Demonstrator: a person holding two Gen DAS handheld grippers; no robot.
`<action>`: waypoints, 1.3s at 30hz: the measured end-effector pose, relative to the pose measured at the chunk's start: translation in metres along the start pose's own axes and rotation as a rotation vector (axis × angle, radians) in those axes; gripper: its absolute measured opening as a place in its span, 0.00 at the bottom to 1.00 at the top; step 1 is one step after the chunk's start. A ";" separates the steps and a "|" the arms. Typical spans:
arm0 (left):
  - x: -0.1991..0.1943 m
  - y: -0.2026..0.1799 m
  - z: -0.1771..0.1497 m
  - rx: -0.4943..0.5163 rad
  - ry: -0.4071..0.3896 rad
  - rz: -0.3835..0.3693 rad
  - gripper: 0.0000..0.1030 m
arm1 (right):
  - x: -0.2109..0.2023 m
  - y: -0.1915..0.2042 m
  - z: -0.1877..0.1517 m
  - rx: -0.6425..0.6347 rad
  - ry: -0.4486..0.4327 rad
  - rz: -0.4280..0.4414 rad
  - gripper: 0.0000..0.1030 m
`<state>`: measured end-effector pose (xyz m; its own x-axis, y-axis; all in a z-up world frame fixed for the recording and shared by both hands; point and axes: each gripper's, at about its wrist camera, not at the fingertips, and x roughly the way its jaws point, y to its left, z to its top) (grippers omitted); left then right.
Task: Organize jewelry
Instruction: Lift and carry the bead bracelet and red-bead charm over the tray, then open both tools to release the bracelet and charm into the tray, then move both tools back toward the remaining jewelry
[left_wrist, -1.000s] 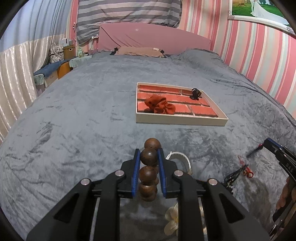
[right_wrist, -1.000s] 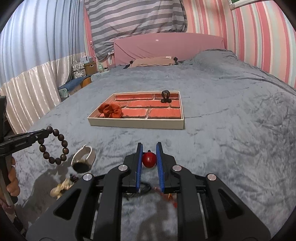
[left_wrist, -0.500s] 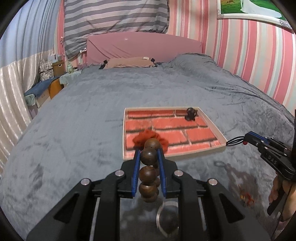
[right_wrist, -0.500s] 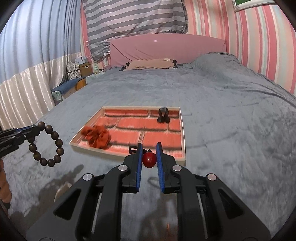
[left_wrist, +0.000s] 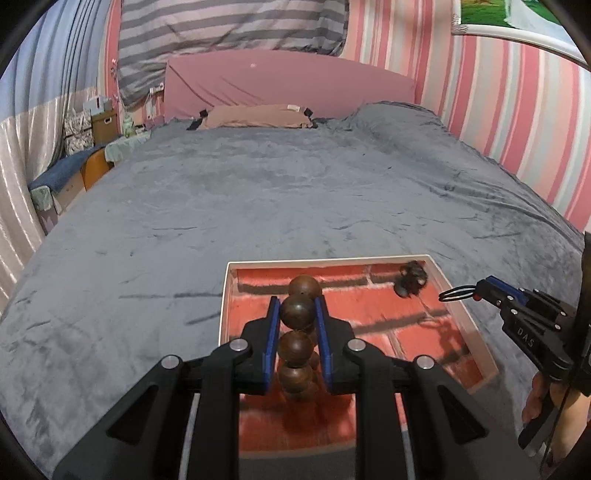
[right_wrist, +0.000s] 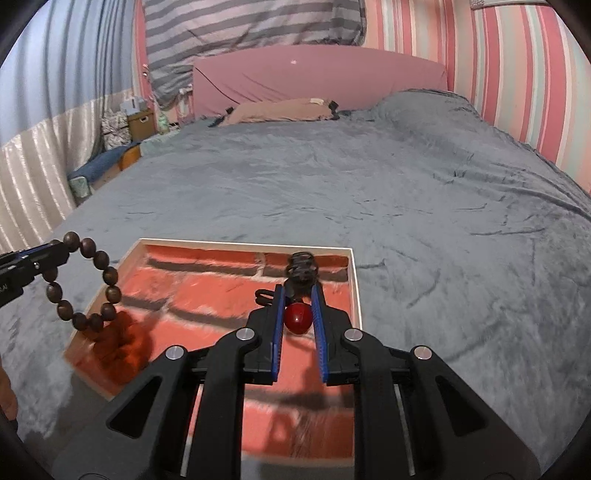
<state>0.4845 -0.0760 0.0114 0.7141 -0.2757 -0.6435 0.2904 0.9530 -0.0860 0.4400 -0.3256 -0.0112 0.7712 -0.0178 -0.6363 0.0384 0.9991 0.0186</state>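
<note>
Left gripper (left_wrist: 297, 312): jaws pinching one bead of the wooden bead bracelet (left_wrist: 297, 332), hanging over the near left part of the tray (left_wrist: 465, 317). The loop is dangling below the pads in a vertical plane, its long axis running up and down, its lowest beads clear of the floor so far as the right wrist view is showing.

Right gripper (right_wrist: 298, 317): jaws pressed onto the red bead hair tie (right_wrist: 298, 318), whose thin black elastic loop is sticking out to the left of the pads. It is hanging over the tray's right half, short of the far right corner.

Tray: a shallow cream-rimmed box with a brick-pattern floor, lying on the grey bedspread (left_wrist: 258, 192), long axis running left to right across both views.

Black hair coil (right_wrist: 303, 267): lying in the tray's far right corner, directly ahead of the right gripper and near its tips.

Governing relation: open floor is lying straight beneath both loads, so each release is probably calling for lowering only. The right load is the one nearer the coil and is risking landing on it.
</note>
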 end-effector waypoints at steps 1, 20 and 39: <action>0.015 0.004 0.004 -0.012 0.019 -0.005 0.19 | 0.010 -0.002 0.002 -0.001 0.006 -0.009 0.15; 0.130 0.030 0.016 -0.042 0.189 0.093 0.19 | 0.095 -0.008 -0.015 -0.055 0.191 -0.027 0.15; 0.090 0.039 0.001 -0.029 0.158 0.161 0.49 | 0.074 -0.006 -0.012 -0.043 0.197 0.005 0.60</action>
<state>0.5609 -0.0636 -0.0495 0.6403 -0.0992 -0.7617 0.1611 0.9869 0.0069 0.4898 -0.3324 -0.0677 0.6317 -0.0088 -0.7752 0.0044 1.0000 -0.0078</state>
